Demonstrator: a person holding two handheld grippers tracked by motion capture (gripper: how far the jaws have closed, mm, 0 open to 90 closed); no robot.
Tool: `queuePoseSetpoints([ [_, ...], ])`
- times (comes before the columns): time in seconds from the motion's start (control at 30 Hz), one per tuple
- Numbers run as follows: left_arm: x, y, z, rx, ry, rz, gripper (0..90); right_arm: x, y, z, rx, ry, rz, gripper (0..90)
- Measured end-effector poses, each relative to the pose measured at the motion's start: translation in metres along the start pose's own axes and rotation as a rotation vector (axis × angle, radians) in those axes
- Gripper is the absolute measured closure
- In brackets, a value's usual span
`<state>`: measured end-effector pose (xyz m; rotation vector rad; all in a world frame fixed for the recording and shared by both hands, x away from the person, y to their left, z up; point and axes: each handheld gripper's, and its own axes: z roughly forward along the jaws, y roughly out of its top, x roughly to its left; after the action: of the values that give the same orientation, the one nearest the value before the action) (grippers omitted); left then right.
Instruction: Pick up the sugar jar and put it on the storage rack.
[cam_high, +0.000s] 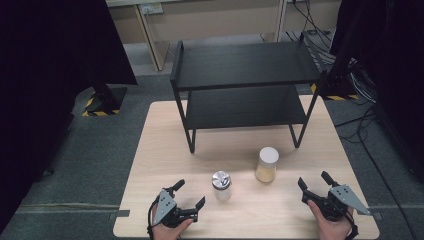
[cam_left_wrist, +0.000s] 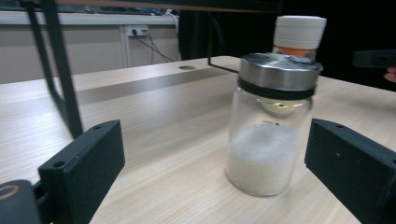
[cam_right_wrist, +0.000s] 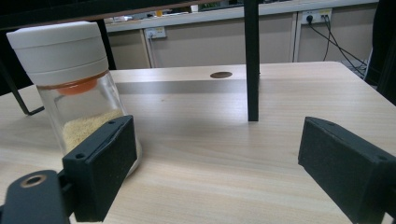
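A glass jar with a steel lid (cam_high: 221, 185) stands upright on the wooden table (cam_high: 150, 150), near the front edge and a little left of the middle. In the left gripper view the jar (cam_left_wrist: 271, 126) holds white grains in its lower third, with a dark band under the lid. It sits ahead of the left gripper (cam_high: 189, 195), just beyond the tips and closer to the right jaw; nothing touches it. The left gripper's jaws stand wide apart with only bare table between them, and a hand (cam_high: 170, 230) holds the tool at the bottom edge of the high view.

Just beyond and to the right of this jar stands a second jar with a white cap (cam_high: 267, 164), also upright, well apart from the first. In the right gripper view that jar (cam_right_wrist: 70, 88) shows an orange ring under the cap and yellowish grains in its lower part. It stands beyond the left jaw of the right gripper (cam_high: 314, 181), partly hidden by it; whether they touch I cannot tell. The right gripper's jaws are spread wide and hold nothing.

Behind both jars a black two-tier shelf (cam_high: 245, 65) stands on the far half of the table, both tiers bare. One of its legs (cam_right_wrist: 251, 60) rises ahead of the right gripper.
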<state>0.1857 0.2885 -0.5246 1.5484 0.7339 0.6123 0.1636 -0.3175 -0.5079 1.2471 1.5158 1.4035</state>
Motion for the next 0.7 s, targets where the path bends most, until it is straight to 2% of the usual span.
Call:
queuePoseSetpoints([
  [0.2,0.003,0.003,0.006,0.013,-0.061,0.01,5.3,0.0,0.0,0.0,0.0,-0.001,0.006,11.8],
  [0.43,0.0,0.005,0.017,0.022,-0.1,0.017,5.8,0.0,0.001,0.001,0.005,-0.001,0.003,11.8],
  [0.5,-0.004,0.008,0.024,0.032,-0.109,0.039,5.9,0.0,0.001,0.001,0.008,-0.001,0.005,11.7],
  [0.7,-0.006,0.01,0.034,0.038,-0.125,0.039,6.1,0.0,0.002,0.002,0.01,0.0,0.004,11.8],
])
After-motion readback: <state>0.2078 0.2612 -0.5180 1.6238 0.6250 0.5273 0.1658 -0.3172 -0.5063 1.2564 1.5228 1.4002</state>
